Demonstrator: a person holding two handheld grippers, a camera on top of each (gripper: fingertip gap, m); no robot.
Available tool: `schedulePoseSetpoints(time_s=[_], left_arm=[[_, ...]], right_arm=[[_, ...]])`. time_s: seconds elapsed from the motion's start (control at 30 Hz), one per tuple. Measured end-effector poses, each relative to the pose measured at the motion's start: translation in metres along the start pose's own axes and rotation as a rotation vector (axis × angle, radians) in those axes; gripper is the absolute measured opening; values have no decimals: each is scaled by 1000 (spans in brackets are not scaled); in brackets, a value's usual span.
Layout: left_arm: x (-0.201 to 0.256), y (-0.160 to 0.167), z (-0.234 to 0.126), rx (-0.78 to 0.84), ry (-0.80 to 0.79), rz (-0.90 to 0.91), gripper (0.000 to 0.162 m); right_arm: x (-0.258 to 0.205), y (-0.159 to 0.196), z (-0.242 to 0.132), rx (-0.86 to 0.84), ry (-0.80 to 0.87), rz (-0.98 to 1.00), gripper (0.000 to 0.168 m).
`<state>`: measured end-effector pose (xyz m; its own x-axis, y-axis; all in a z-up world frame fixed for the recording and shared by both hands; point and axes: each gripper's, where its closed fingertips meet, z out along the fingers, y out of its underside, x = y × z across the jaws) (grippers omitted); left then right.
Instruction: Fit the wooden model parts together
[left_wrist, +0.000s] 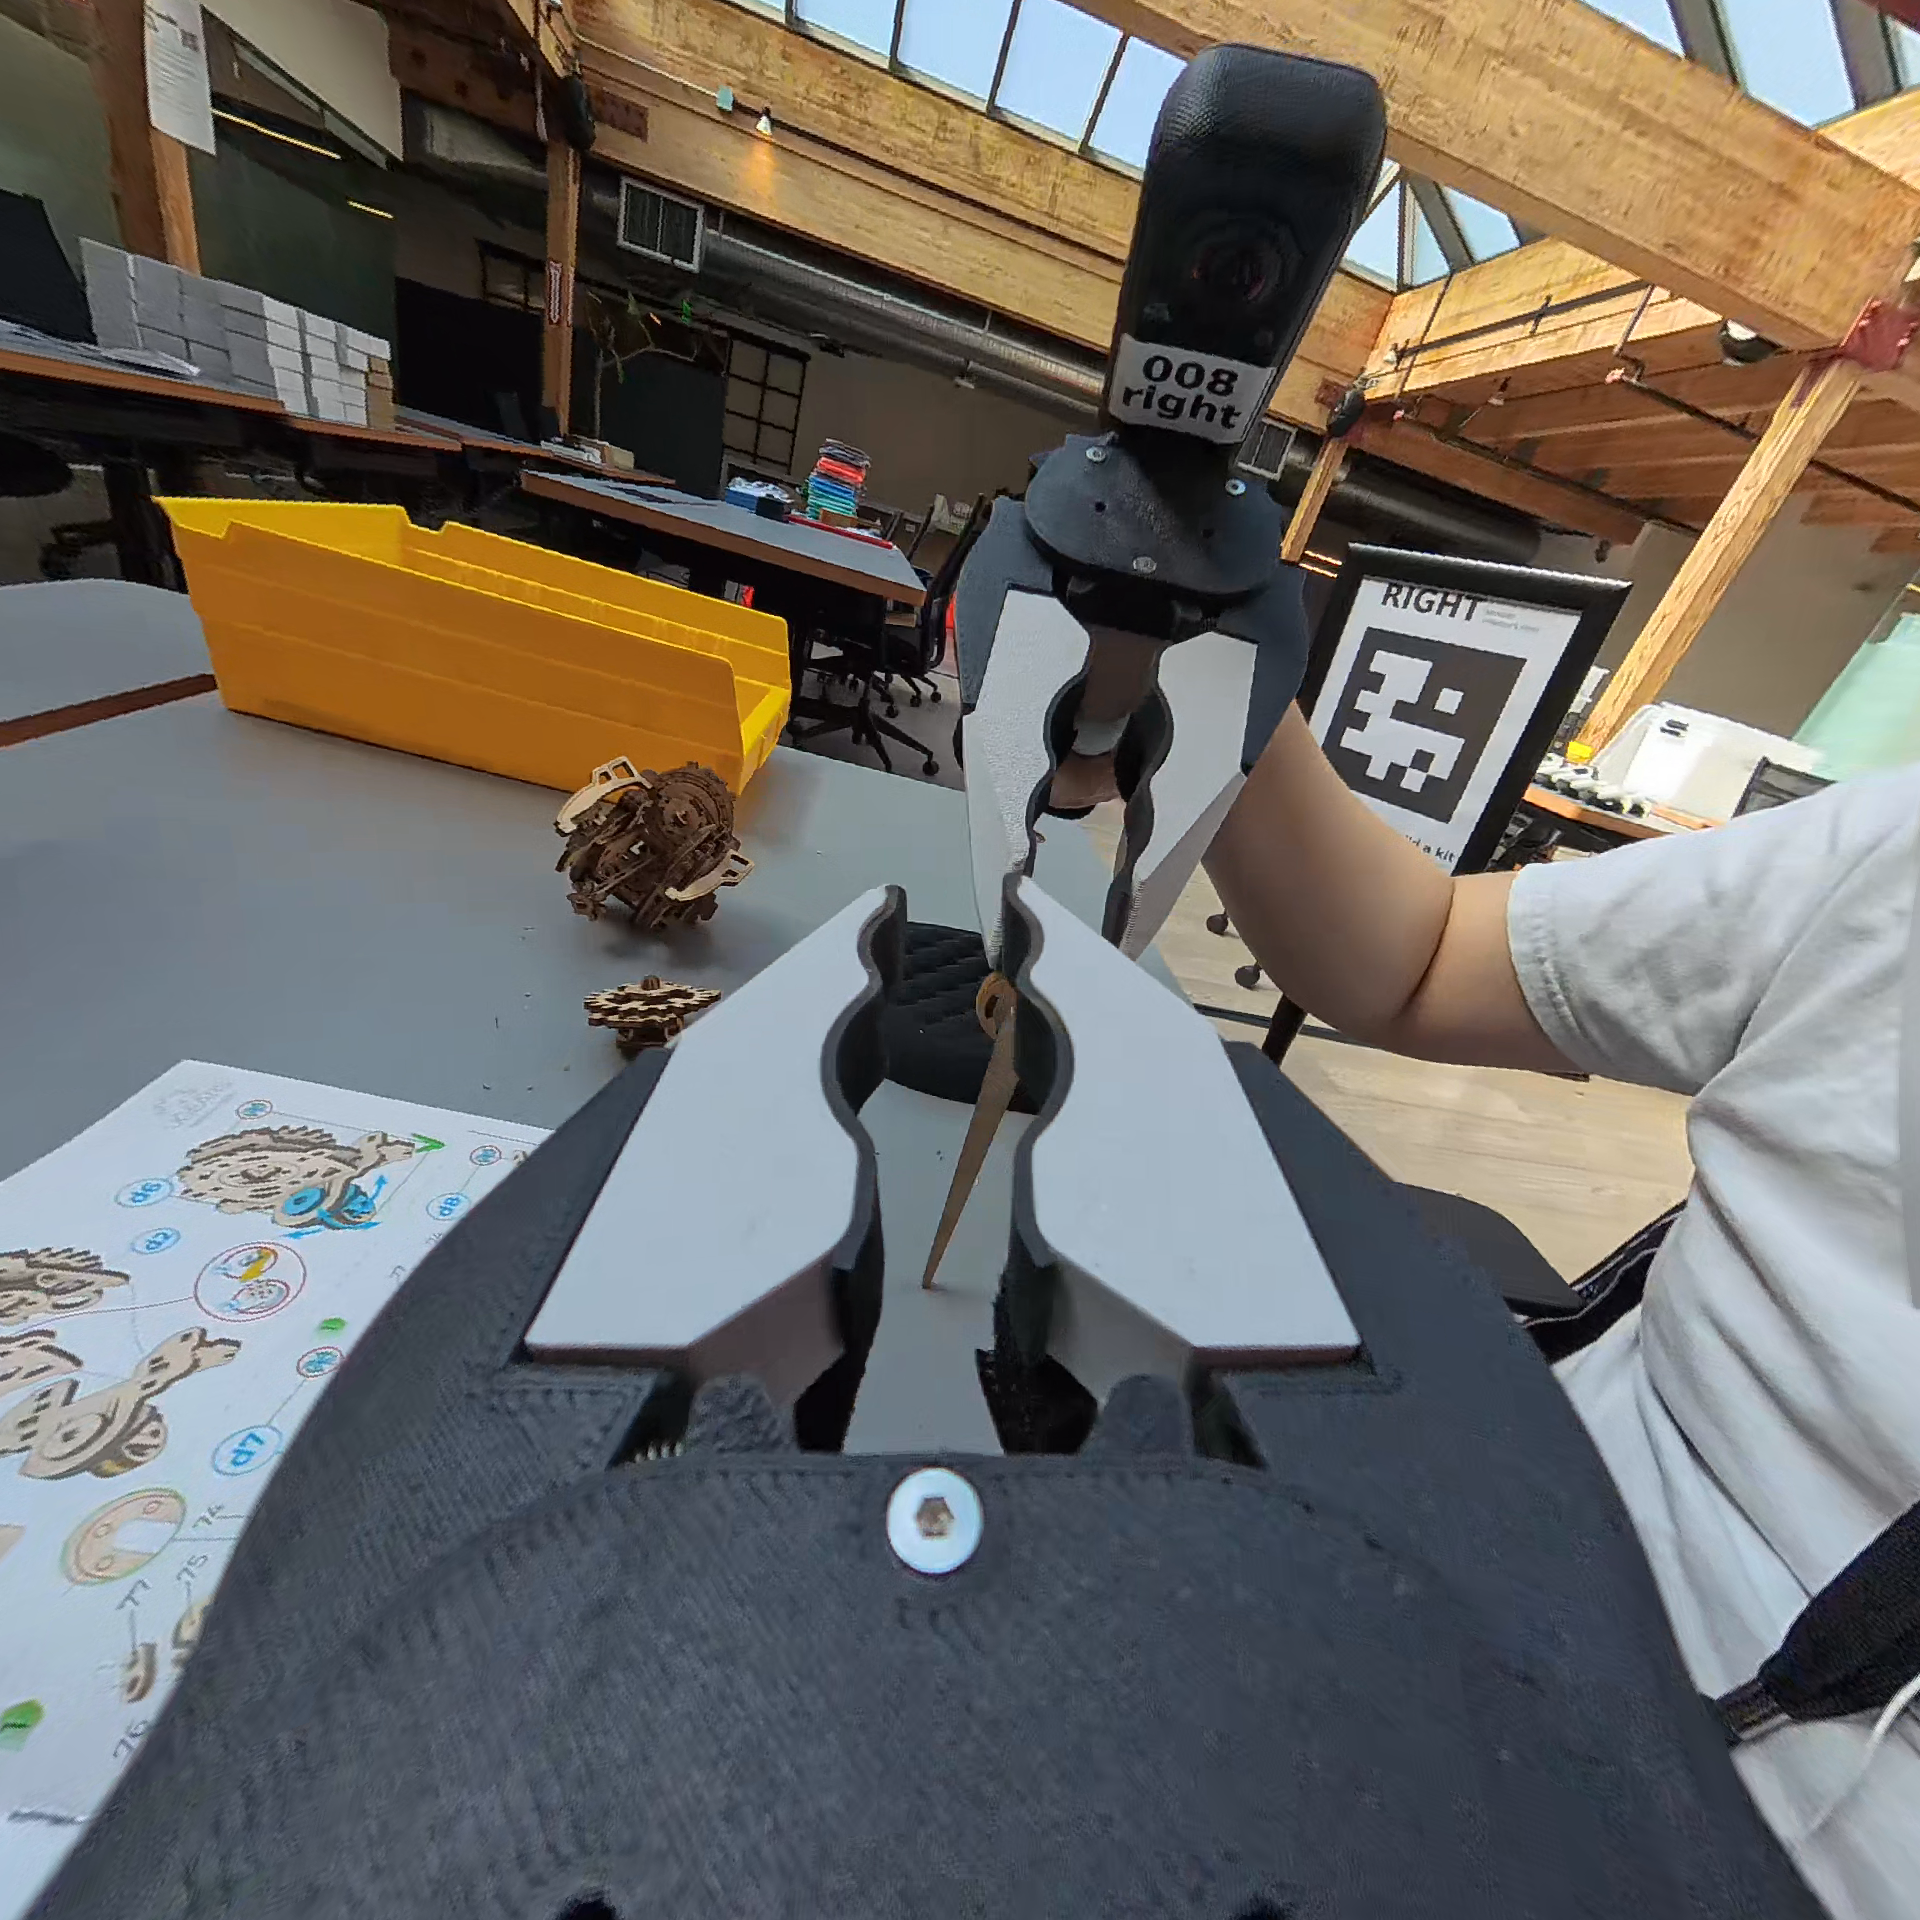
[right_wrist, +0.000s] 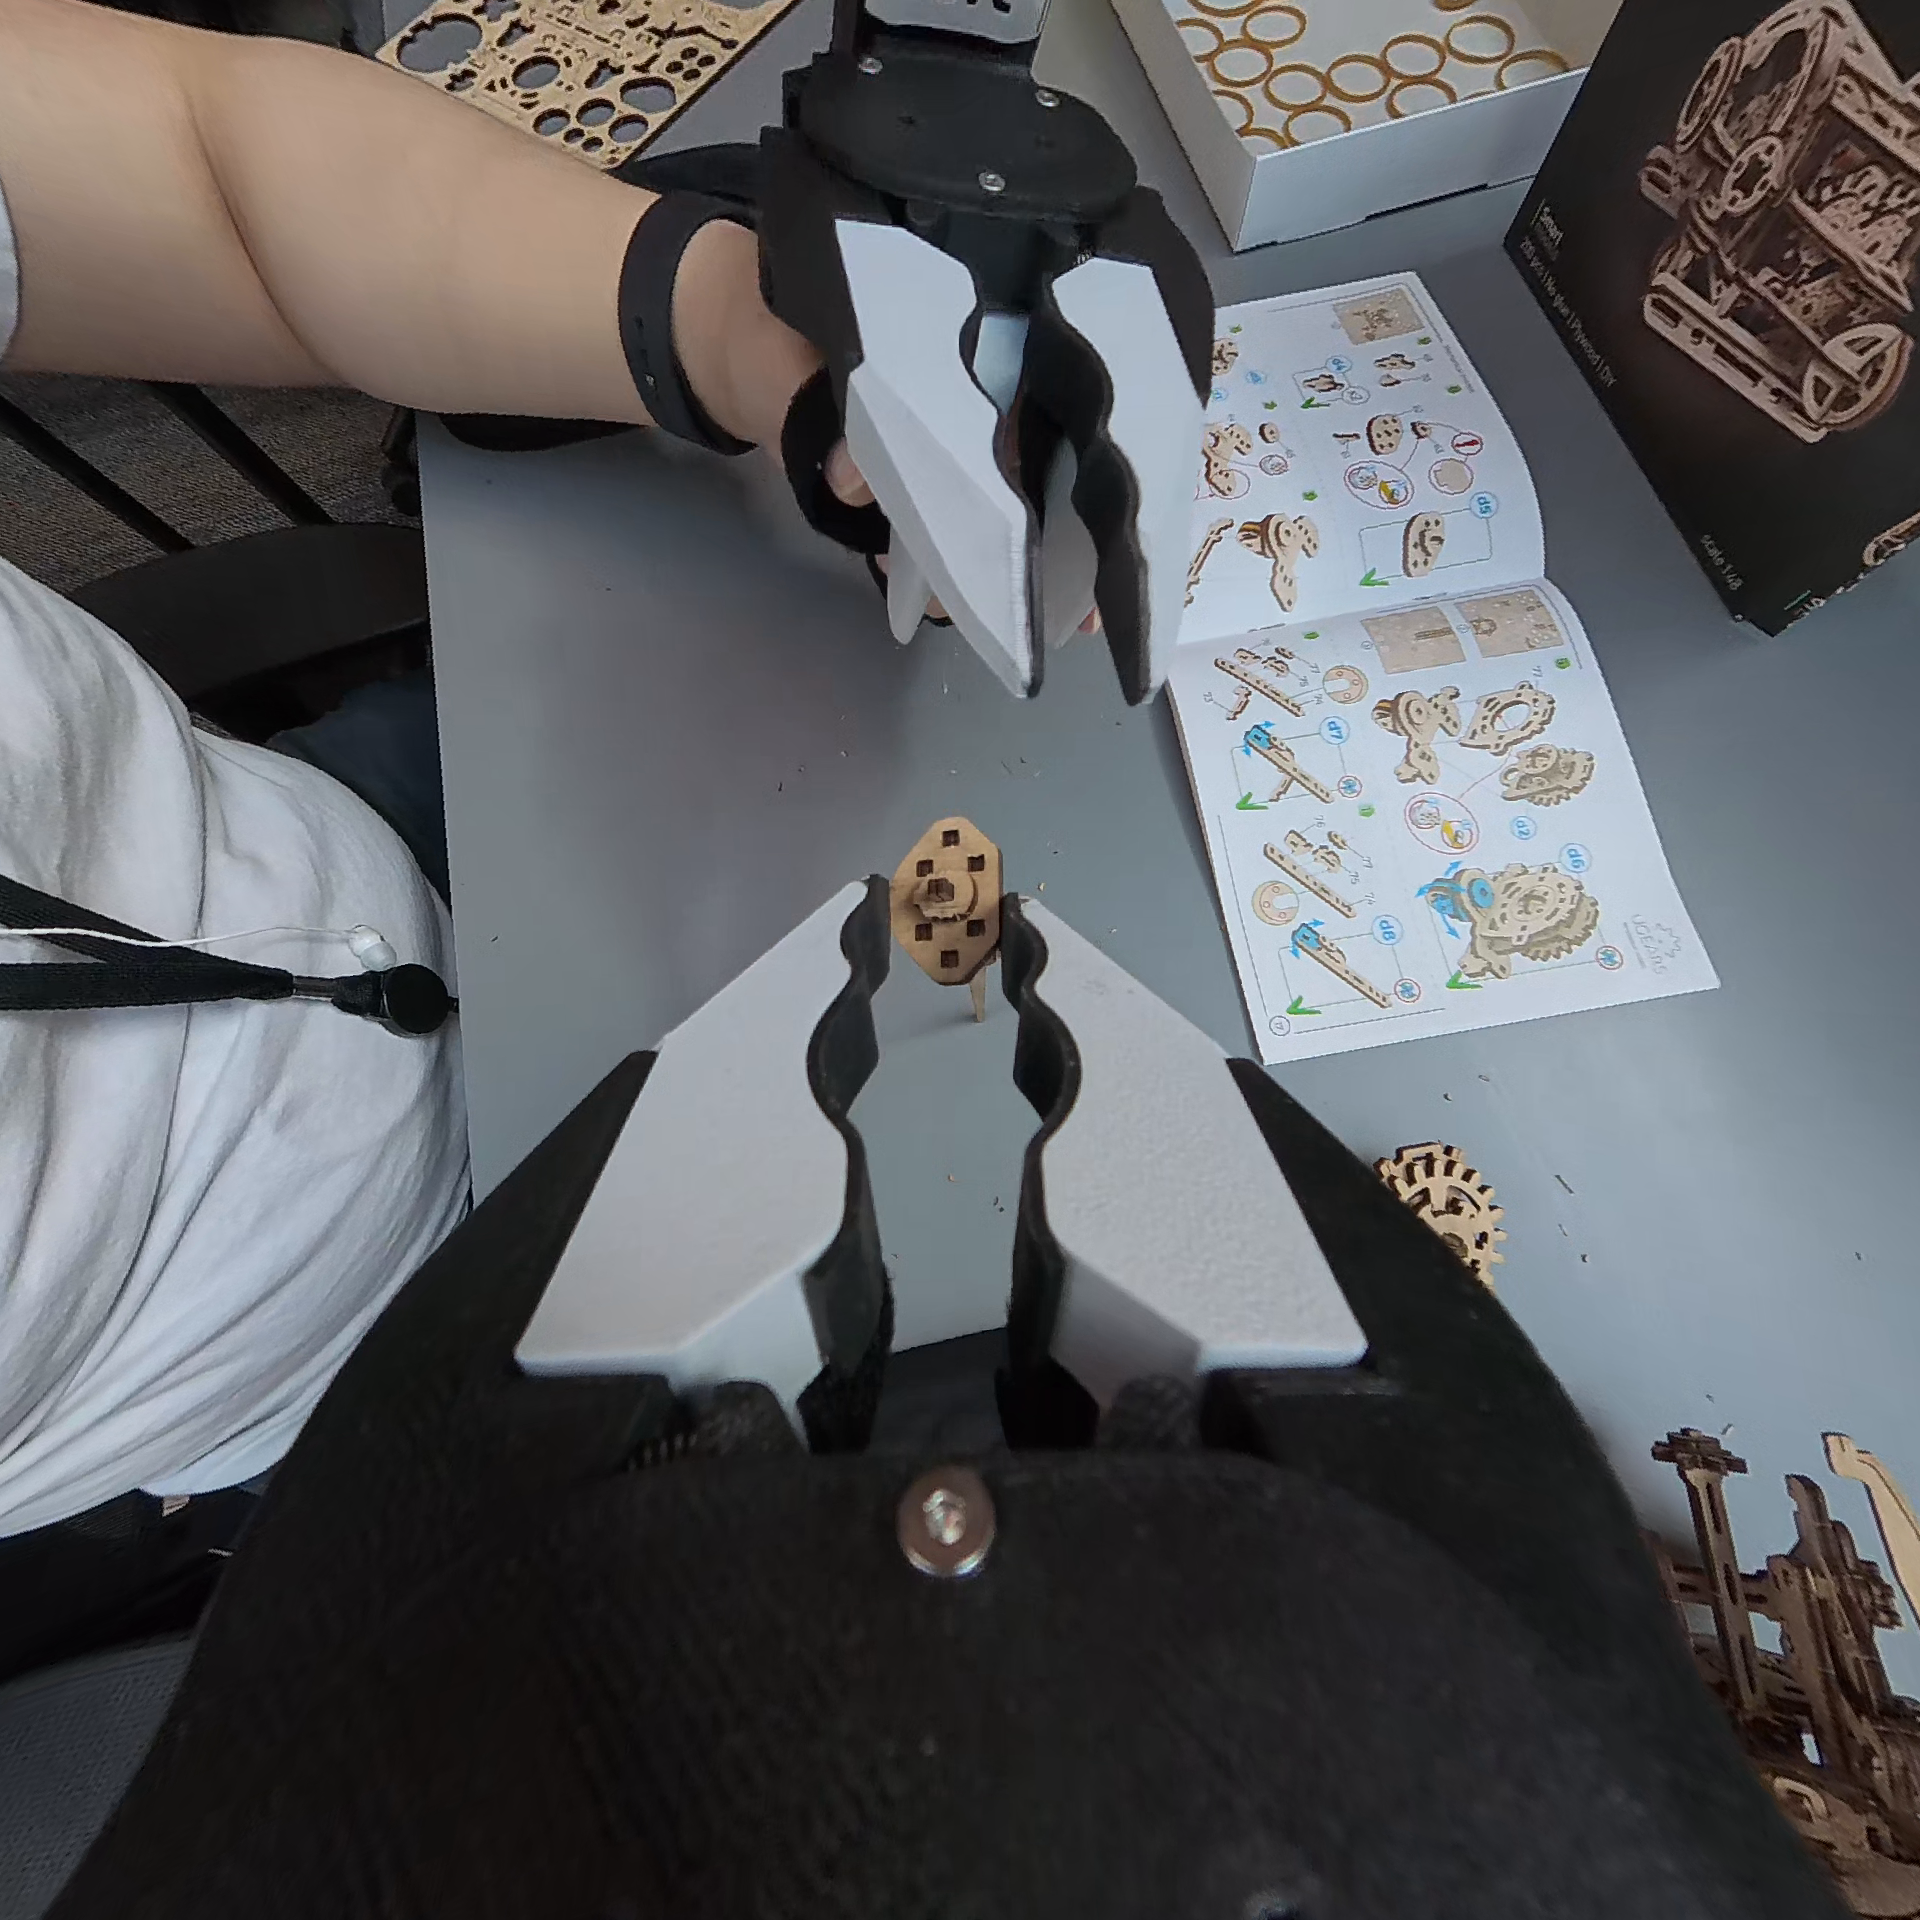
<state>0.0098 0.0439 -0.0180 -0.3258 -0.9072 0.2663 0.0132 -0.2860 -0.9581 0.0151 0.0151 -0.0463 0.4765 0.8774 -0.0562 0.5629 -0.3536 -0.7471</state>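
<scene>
Right wrist view shows the right hand-held gripper (right_wrist: 940, 914) pinching a small wooden plate (right_wrist: 945, 902), with square holes and a thin peg, at its fingertips above the desk (right_wrist: 644, 727). The left hand-held gripper (right_wrist: 1086, 691) hovers beyond, slightly parted and empty. The thin plywood looks light, stiff and snappable: hold its edges, never the peg.

Left wrist view: instruction sheet (left_wrist: 208, 1299) lies on the tabletop (left_wrist: 312, 935) at lower left. A gear piece (left_wrist: 649, 1008) sits at centre, an assembled model (left_wrist: 649, 857) behind it, a bin (left_wrist: 468, 644) behind that. Right wrist view: booklet (right_wrist: 1434, 665) at right of the frame, 2 boxes (right_wrist: 1351, 114) (right_wrist: 1766, 291) at upper right, a part sheet (right_wrist: 561, 73) at upper left.
</scene>
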Motion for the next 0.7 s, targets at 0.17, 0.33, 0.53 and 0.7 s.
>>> schedulePoseSetpoints(time_s=[0.17,0.33,0.53,0.7], left_arm=[[11,25,-2,-143,65,148,20],[18,57,10,-264,99,175,28],[19,70,19,-301,62,298,12],[23,73,18,-311,68,378,6]], right_arm=[[0,0,0,6,1,0,20],[-1,0,-1,16,4,-8,20],[-11,-1,2,32,33,-77,20],[-19,-1,4,23,104,-175,20]])
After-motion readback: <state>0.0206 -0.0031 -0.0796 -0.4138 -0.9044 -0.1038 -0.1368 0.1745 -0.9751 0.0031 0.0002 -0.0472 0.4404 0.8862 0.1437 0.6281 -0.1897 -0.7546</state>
